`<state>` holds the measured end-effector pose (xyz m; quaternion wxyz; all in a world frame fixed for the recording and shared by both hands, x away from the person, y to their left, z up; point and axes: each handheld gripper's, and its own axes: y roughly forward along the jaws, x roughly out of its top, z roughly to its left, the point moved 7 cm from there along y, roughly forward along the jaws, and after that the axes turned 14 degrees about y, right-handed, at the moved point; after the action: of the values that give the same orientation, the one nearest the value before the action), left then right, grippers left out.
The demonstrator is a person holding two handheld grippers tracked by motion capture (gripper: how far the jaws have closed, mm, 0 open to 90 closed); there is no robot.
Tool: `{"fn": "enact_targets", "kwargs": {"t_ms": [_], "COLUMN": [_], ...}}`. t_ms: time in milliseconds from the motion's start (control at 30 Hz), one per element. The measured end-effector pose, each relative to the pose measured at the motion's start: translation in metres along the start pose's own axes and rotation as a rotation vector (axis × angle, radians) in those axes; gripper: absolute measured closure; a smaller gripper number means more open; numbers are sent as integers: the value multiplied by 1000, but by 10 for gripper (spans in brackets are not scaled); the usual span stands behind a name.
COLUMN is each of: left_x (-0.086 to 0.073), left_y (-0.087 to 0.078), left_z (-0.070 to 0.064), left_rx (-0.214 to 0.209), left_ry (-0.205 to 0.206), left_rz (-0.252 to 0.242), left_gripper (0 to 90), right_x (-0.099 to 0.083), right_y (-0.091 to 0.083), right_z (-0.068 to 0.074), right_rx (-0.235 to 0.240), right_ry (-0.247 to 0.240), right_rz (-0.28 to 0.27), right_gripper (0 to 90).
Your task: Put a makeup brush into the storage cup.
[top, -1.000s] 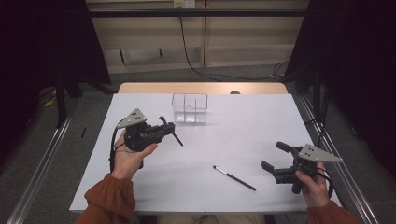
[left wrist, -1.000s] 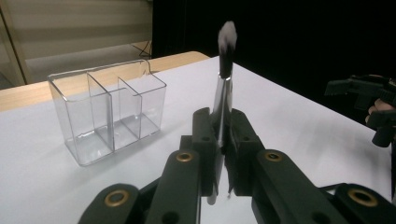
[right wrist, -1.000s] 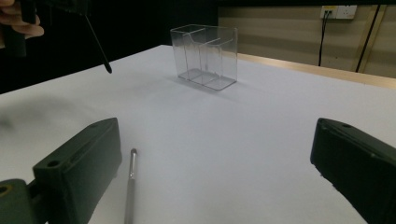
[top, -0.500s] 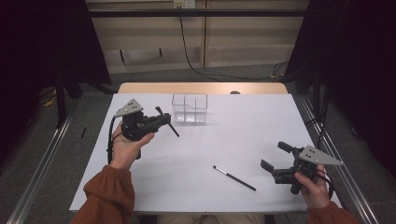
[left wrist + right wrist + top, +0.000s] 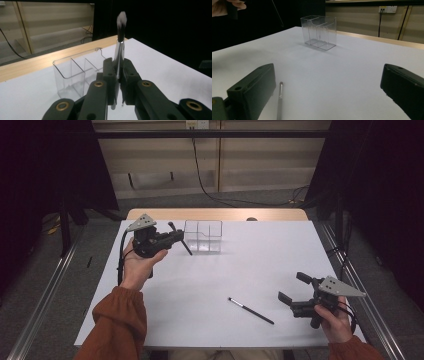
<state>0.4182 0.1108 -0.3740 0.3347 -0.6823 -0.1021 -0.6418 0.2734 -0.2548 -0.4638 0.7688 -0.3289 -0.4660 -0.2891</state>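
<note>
My left gripper [image 5: 175, 236] is shut on a thin make-up brush [image 5: 181, 240], held in the air just left of a clear divided organizer [image 5: 203, 236]. In the left gripper view the brush [image 5: 120, 42] stands upright between the jaws, white tip up, with the organizer [image 5: 75, 72] right behind. A second brush [image 5: 251, 310] lies on the white table front of centre. My right gripper [image 5: 295, 287] is open, low at the front right, a short way right of that brush. In the right gripper view this brush [image 5: 279, 100] lies by the left jaw and the organizer [image 5: 319, 32] stands far off.
A white sheet [image 5: 250, 270] covers the table, and a wooden edge [image 5: 215, 214] shows at the back. Metal rails [image 5: 357, 280] run along both sides. Dark curtains and a cable hang beyond the table.
My left gripper has carried its brush away from the person and up toward the organizer. The right gripper and the lying brush have stayed put.
</note>
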Motion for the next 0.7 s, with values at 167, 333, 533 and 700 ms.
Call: {"fn": "enact_targets", "kwargs": {"t_ms": [167,333,533,700], "left_x": [7,14,23,27], "left_y": [3,8,9,14], "left_z": [6,12,22,29], "left_rx": [14,28,56,82], "left_ry": [8,21,10,16], "left_rz": [-5,-1,-21,-19], "left_gripper": [839,839,839,839], "right_x": [0,0,-1,-1], "right_y": [0,1,1,1], "right_z": [0,0,0,1], "right_rx": [-5,-2,-3,0], "right_ry": [-4,-7,-1,-2], "right_rz": [-4,0,5,5], "right_gripper": [0,0,0,0]}}
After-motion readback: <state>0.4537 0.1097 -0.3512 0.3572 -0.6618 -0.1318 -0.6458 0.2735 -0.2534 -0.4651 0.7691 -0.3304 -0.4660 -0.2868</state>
